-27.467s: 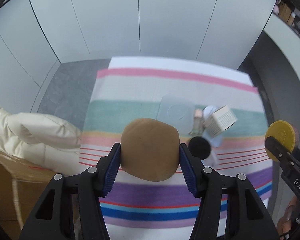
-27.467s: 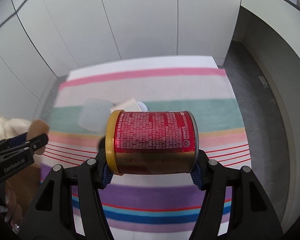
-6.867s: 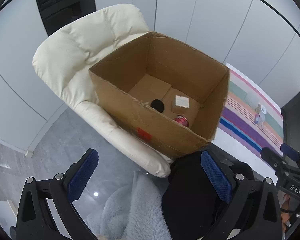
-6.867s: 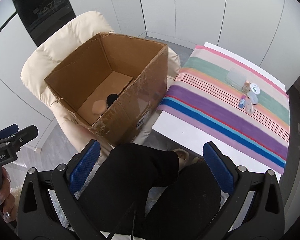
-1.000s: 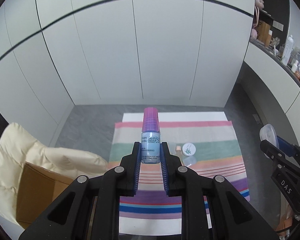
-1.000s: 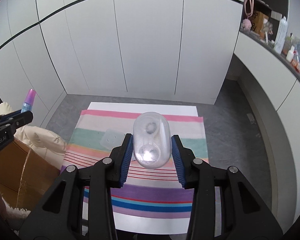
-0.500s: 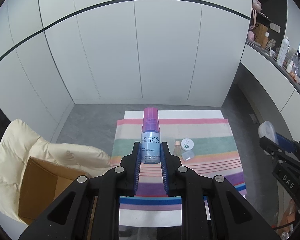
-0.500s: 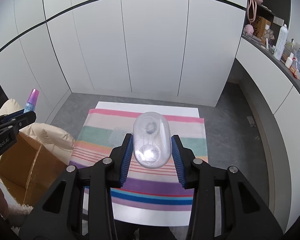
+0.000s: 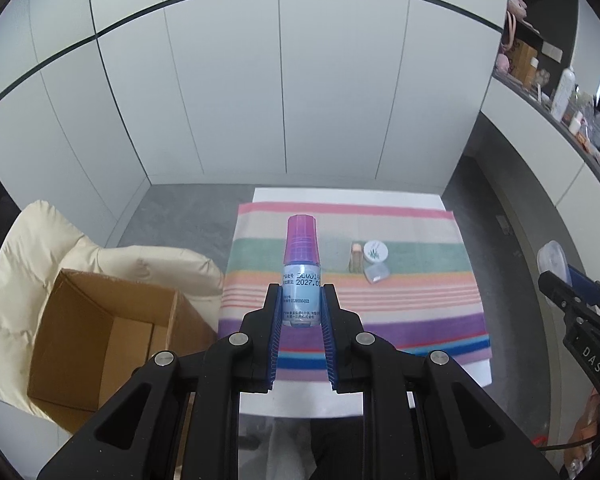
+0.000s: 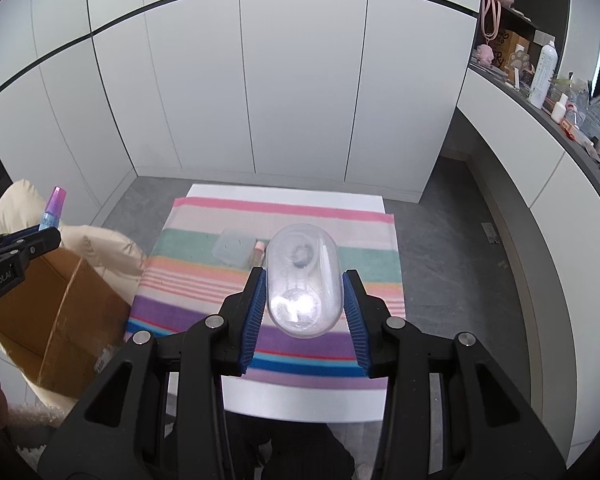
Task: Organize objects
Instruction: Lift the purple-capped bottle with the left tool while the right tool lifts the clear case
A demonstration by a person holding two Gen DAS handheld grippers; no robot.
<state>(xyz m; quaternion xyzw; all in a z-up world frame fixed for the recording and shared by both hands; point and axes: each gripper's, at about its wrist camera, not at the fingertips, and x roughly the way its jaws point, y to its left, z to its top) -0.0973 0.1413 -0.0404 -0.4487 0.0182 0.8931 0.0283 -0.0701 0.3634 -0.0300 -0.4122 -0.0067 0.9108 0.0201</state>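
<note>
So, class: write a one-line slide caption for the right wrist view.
Right gripper clamps a clear oval case above the striped cloth; cardboard box waits at left.

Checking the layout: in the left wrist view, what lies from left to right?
cream chair → cardboard box → blue bottle in the left tongs → white round jar → right tongs

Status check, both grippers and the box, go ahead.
Left gripper shut on bottle. Right gripper shut on clear case. Box open, path clear.
</note>
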